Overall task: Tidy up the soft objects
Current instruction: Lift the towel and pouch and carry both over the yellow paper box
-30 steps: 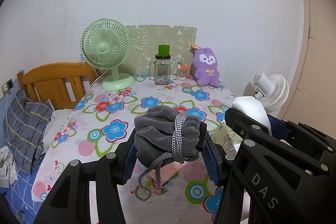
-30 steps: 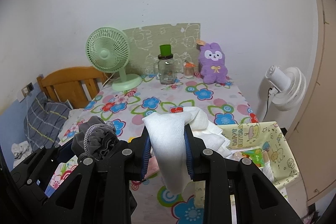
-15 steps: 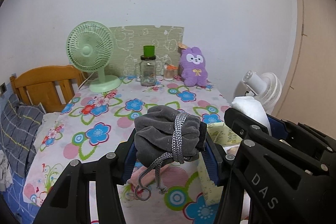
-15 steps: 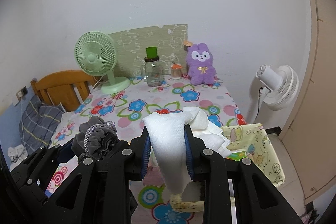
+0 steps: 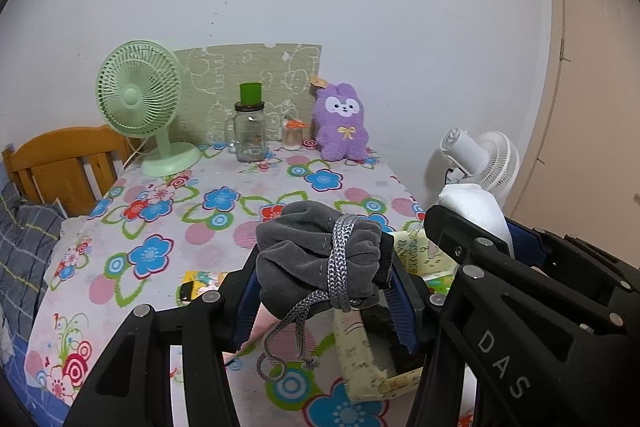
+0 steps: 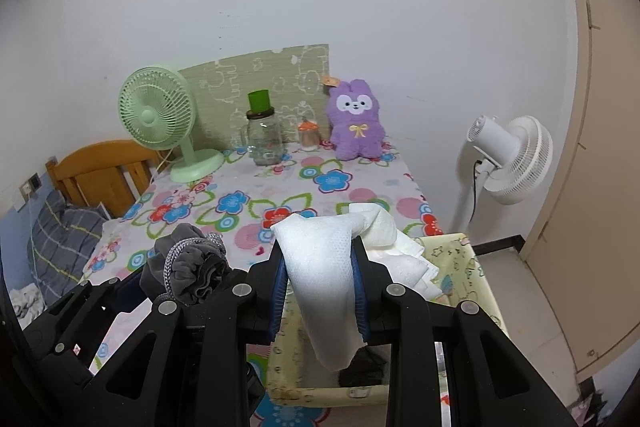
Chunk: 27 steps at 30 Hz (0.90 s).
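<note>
Gripping a grey drawstring pouch [image 5: 320, 259], the left claw [image 5: 320, 287] hangs above the yellow fabric bin [image 6: 460, 259] at the counter's [image 5: 224, 203] edge. The right claw [image 6: 320, 279] pinches a white cloth [image 6: 320, 259] there. The pouch's dangling cord [image 5: 280, 351] might snag the bin's rim.

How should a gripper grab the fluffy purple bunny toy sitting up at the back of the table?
Probably around the purple plush bunny's middle, coming from the front. It sits upright against the wall, so its body is free on both sides, and soft enough to squeeze.
</note>
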### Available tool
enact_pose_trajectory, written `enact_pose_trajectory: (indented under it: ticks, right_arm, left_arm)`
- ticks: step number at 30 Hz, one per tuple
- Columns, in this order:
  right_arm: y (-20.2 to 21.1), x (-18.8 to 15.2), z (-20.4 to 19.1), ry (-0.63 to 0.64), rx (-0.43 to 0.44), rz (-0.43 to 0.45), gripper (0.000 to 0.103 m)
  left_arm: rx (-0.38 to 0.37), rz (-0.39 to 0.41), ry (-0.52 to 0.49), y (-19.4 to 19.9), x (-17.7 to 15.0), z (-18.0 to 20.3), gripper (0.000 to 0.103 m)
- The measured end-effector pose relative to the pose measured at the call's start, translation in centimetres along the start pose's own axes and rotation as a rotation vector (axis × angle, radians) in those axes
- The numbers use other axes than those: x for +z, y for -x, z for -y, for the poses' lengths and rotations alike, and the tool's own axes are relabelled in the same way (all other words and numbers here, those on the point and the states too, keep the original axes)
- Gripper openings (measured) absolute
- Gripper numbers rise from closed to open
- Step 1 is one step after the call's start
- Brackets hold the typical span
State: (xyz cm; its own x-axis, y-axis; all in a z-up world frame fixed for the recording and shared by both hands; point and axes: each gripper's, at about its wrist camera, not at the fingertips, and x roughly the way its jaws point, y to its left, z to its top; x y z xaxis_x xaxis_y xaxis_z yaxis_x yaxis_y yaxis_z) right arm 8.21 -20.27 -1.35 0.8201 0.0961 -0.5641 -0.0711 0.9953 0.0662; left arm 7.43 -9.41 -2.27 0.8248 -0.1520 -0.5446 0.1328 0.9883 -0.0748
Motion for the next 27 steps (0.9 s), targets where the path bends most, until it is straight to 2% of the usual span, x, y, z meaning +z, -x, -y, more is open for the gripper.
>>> enact_pose_trajectory:
  ticks: [27]
  right_arm:
    - [-2.1,-0.7,6.6,-0.068,-0.06,-0.039,0.031]
  left_arm:
    - [-0.067,-0.062,-0.049,-4.0,-0.4,5.6,0.058]
